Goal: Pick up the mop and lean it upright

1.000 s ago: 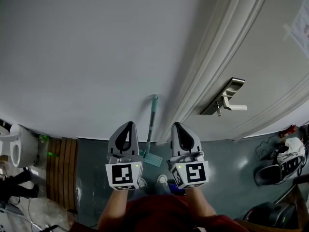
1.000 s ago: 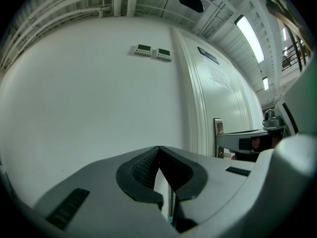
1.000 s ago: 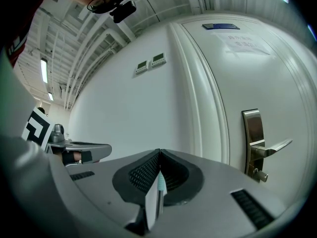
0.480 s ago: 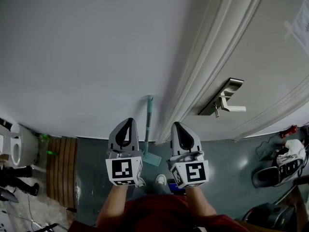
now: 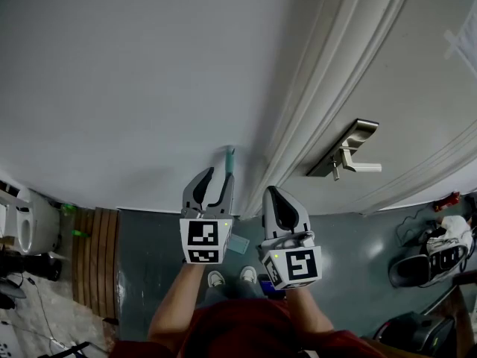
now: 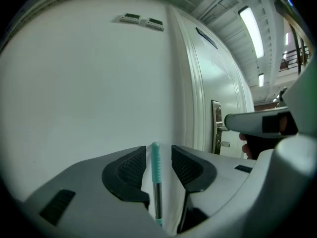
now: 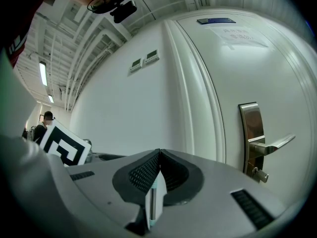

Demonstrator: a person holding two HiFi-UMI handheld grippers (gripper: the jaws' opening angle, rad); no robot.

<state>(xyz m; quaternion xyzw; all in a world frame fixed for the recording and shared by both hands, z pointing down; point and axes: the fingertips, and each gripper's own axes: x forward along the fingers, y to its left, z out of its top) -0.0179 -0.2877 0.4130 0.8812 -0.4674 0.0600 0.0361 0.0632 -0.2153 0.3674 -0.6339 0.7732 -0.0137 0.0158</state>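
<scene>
A: Where are we standing?

B: We face a plain white wall that meets a white panelled door with moulded trim. Under us the floor is smooth grey-blue. A strip of brown wooden slats lies to our left.

A: And the mop?

B: It stands upright against the wall, just beside the door frame. Its flat teal head rests on the floor near our shoes.

A: What is it made of?

B: In the left gripper view we see a ribbed teal grip with a rounded top, over a thin shiny metal shaft. The door handle is brushed metal, a lever on a long plate.

A: How do our jaws stand?

B: The left gripper has just been opening its jaws. They sit fairly wide on either side of the grip, with a gap on each side, so the dark ridged pads do not press it. The right gripper hangs to the right of the mop, apart from it, its jaws closed tip to tip.

A: What can't we make out?

B: In the head view the left gripper covers most of the shaft. A white fixture at the left edge is cut off. A dark heap on the floor at the right is too muddled to sort. A pale sliver shows below the right jaws' tips, and we cannot tell what it is.
</scene>
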